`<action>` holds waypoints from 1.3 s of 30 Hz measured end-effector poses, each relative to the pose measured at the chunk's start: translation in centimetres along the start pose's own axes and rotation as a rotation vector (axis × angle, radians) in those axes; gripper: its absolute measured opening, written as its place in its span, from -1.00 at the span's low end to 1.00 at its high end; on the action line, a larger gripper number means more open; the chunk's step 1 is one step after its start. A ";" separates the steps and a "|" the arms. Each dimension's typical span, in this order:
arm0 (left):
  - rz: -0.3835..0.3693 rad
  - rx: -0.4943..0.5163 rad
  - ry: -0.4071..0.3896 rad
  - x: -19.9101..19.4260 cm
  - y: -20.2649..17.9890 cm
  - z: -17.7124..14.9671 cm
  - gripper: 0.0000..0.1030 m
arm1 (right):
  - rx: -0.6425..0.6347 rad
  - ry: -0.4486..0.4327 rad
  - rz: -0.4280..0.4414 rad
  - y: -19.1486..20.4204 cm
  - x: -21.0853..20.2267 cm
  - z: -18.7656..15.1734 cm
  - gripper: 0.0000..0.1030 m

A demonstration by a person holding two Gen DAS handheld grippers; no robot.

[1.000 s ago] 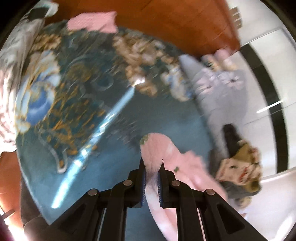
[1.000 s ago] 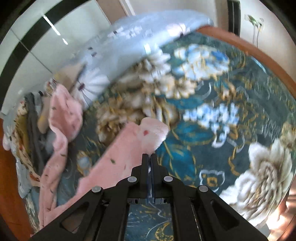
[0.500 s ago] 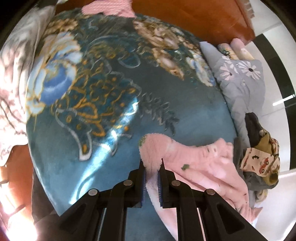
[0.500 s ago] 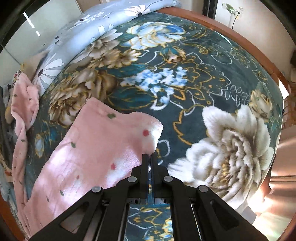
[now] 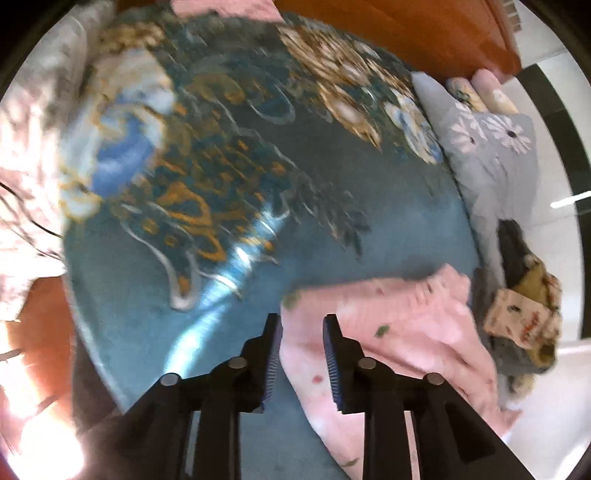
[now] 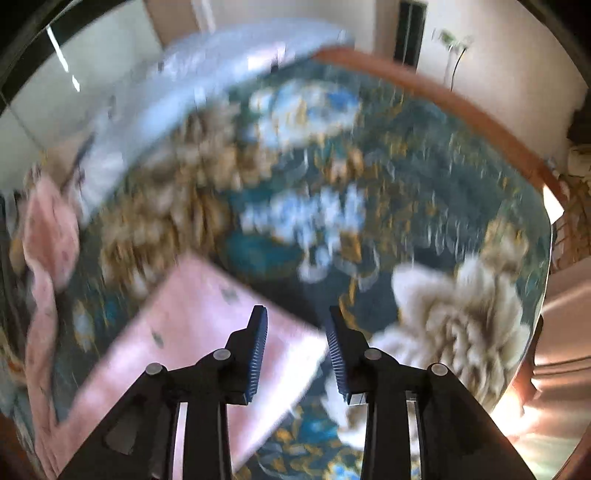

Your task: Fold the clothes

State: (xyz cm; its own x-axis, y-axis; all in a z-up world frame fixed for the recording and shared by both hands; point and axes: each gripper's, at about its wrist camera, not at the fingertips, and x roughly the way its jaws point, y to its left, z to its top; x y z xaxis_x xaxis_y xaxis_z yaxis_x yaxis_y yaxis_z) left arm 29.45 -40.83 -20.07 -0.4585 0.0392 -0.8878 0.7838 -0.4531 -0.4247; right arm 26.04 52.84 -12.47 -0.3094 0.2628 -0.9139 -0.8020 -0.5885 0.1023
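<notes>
A pink fleece garment (image 5: 391,332) with small red and green marks lies spread on the teal floral bed blanket (image 5: 229,206). My left gripper (image 5: 300,330) is open, its jaws apart over the garment's near corner. In the right wrist view the same pink garment (image 6: 192,339) lies flat at lower left. My right gripper (image 6: 295,328) is open above the garment's right edge and holds nothing. Both views are blurred by motion.
A pile of other clothes (image 5: 524,310) lies at the bed's right side beside a grey daisy-print quilt (image 5: 495,162). A second pink cloth (image 6: 48,236) lies at the left. A wooden headboard (image 5: 399,33) and bed frame (image 6: 443,99) border the blanket.
Both grippers have opened and let go of the pink garment's corners. The garment now lies flat on the blanket. Both grippers are moving, so the views have blurred.
</notes>
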 end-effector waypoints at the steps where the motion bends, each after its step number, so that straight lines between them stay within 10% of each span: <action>1: 0.008 -0.009 -0.016 -0.5 0.0 0.1 -0.33 | 0.007 -0.014 0.022 0.9 0.1 0.6 -0.34; 12: -0.011 0.068 -0.013 -1.3 -5.1 -3.0 -0.21 | -0.282 0.078 0.475 26.5 5.3 2.2 -0.21; 18: 0.010 0.068 0.034 0.3 -5.9 -5.6 -0.17 | -0.383 0.071 0.457 34.5 6.4 3.7 -0.20; 21: 0.011 0.058 0.046 0.6 -5.8 -6.5 -0.17 | -0.407 0.083 0.393 35.3 7.4 3.6 -0.33; 23: 0.014 0.058 0.052 0.8 -6.0 -6.8 -0.17 | -0.395 0.098 0.400 34.4 7.6 3.4 -0.92; 31: 0.038 0.109 0.069 1.3 -7.0 -6.9 -0.17 | -0.181 0.010 0.626 22.5 -1.0 4.7 -0.93; 39: 0.023 0.139 0.054 1.0 -8.1 -7.0 -0.16 | -0.283 -0.060 0.444 28.9 -0.5 9.5 -0.93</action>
State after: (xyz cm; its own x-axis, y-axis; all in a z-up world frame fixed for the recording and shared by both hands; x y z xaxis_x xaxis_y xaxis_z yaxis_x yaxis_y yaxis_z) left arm 25.55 -30.88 -18.79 -0.4154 0.0734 -0.9067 0.7265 -0.5730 -0.3793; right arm -1.82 43.01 -5.31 -0.6231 -0.0206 -0.7818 -0.4200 -0.8344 0.3568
